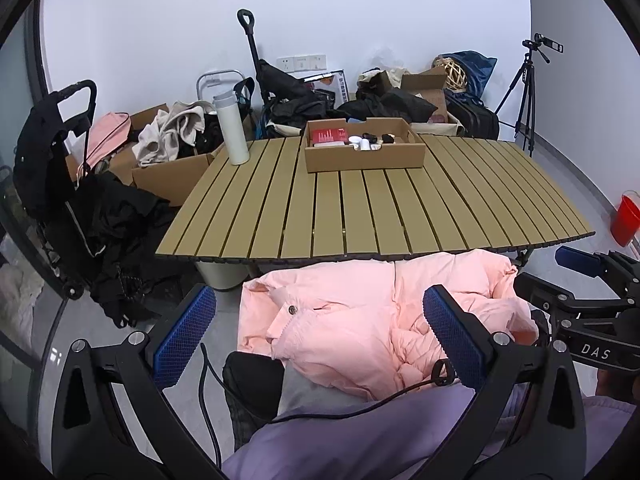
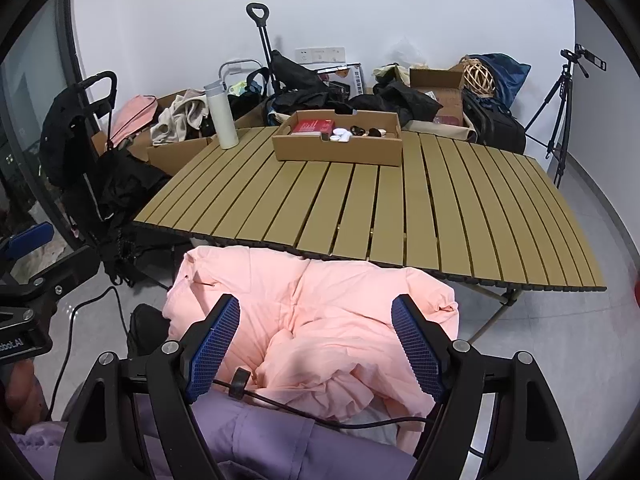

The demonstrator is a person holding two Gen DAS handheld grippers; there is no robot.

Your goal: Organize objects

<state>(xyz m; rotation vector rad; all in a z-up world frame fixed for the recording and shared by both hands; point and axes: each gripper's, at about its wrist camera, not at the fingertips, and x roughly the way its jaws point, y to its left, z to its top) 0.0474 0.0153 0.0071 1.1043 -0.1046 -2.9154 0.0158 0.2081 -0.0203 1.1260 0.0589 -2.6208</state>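
Observation:
A shallow cardboard box (image 1: 362, 160) (image 2: 340, 152) stands at the far side of the slatted table (image 1: 360, 216) (image 2: 400, 216). It holds a red packet (image 1: 329, 136) (image 2: 312, 125), white round lids (image 1: 360, 142) (image 2: 340, 134) and small dark items. A white bottle (image 1: 232, 128) (image 2: 221, 114) stands upright at the table's far left. A crumpled pink padded jacket (image 1: 360, 320) (image 2: 320, 320) lies on the person's lap in front of the table. My left gripper (image 1: 320, 332) hangs open above it, and my right gripper (image 2: 316, 340) is open too; neither holds anything.
Behind the table lie piled black clothes (image 1: 312, 108), cardboard boxes (image 1: 172, 176), a folded cart (image 1: 256, 68) and a woven ball (image 1: 454, 74). A tripod (image 1: 524, 92) stands at the right wall, a red bucket (image 1: 624, 220) near it. A black stroller (image 1: 72, 184) stands left. A cable (image 2: 280, 400) crosses the lap.

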